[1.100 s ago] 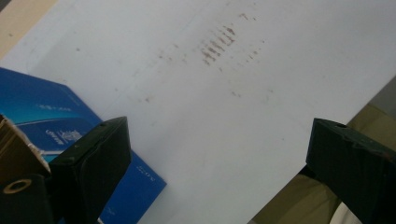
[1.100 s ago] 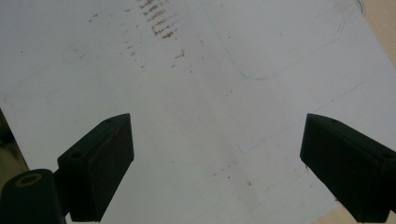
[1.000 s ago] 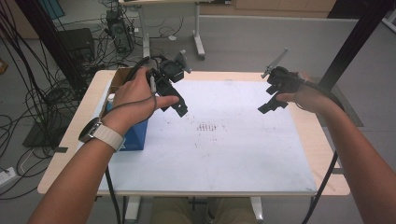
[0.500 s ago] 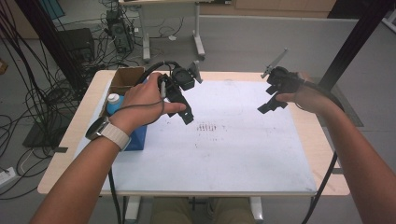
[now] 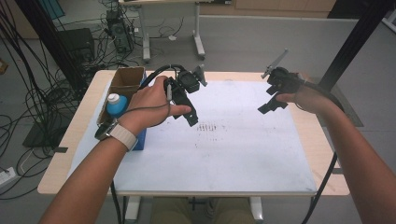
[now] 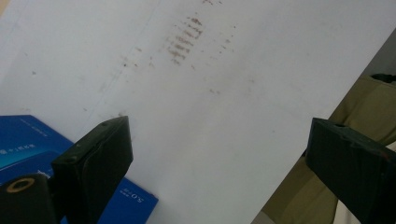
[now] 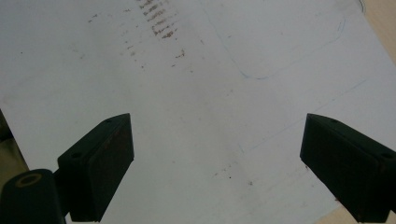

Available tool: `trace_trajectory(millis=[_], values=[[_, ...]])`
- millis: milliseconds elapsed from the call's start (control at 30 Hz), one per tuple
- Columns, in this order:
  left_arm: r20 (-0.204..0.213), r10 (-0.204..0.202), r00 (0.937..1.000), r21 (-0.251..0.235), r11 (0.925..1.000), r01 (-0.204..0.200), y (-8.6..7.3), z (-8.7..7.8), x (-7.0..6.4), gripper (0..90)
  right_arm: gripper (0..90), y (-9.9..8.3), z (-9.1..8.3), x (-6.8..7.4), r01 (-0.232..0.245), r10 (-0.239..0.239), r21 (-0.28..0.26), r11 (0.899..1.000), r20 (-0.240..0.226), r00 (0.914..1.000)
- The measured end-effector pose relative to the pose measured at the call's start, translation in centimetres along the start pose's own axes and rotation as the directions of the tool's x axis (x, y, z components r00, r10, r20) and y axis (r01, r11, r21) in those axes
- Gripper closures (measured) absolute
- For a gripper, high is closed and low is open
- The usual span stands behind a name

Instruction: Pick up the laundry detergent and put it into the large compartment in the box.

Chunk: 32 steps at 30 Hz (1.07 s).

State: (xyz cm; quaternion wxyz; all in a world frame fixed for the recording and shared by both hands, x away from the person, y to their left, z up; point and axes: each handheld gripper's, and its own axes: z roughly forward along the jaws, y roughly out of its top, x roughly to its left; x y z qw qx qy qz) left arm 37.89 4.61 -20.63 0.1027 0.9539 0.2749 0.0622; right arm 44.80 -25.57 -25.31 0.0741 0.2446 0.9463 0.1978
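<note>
My left gripper [image 5: 190,116] hangs over the white sheet [image 5: 224,144] left of its middle, just beside a patch of brown marks [image 5: 211,127]. Its jaws stand wide open with nothing between them [image 6: 219,154]. My right gripper [image 5: 267,106] is held above the sheet's far right part, also open and empty [image 7: 217,154]. The brown marks [image 7: 156,21] lie ahead of it. A blue box [image 6: 28,140] shows at the lower left of the left gripper view.
A cardboard box [image 5: 126,79] stands at the table's far left corner. In front of it are a blue bottle with a white cap [image 5: 115,105] and the blue box [image 5: 140,137]. Cables and a second table [image 5: 159,9] lie beyond on the floor.
My left gripper has moved right and a little toward me, from near the cardboard box out over the sheet beside the brown marks. The right gripper has stayed in place.
</note>
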Motion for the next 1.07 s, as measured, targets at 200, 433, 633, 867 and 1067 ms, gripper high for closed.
trace_trajectory(millis=[200, 433, 633, 867, 1067], values=[[-0.002, -0.002, 1.0000, 0.002, 1.0000, 0.002, 0.24, 0.16, -0.02, 7.9, 9.8, 0.04, 0.12, 0.03, 0.000, 0.000, -0.001, 1.000, -0.001, 1.0000], [-0.005, -0.009, 0.9999, 0.002, 1.0000, 0.009, 0.26, 0.16, 0.11, 7.9, 9.8, -0.01, 0.18, -0.02, 0.000, 0.000, 0.002, 1.000, -0.002, 1.0000], [-0.004, -0.012, 0.9999, 0.001, 0.9999, 0.012, 0.23, 0.11, 0.18, 7.9, 9.8, -0.19, 0.06, -0.13, -0.002, 0.002, -0.001, 1.000, 0.000, 1.0000], [-0.006, -0.011, 0.9999, 0.003, 0.9999, 0.011, 0.23, 0.14, 0.17, 7.9, 9.8, -0.17, 0.06, -0.07, -0.001, 0.001, -0.003, 1.000, 0.001, 1.0000], [-0.006, -0.016, 0.9999, -0.001, 0.9999, 0.016, 0.20, 0.03, 0.20, 7.9, 9.8, -0.33, 0.10, -0.10, -0.005, 0.005, -0.004, 1.000, -0.001, 1.0000]])
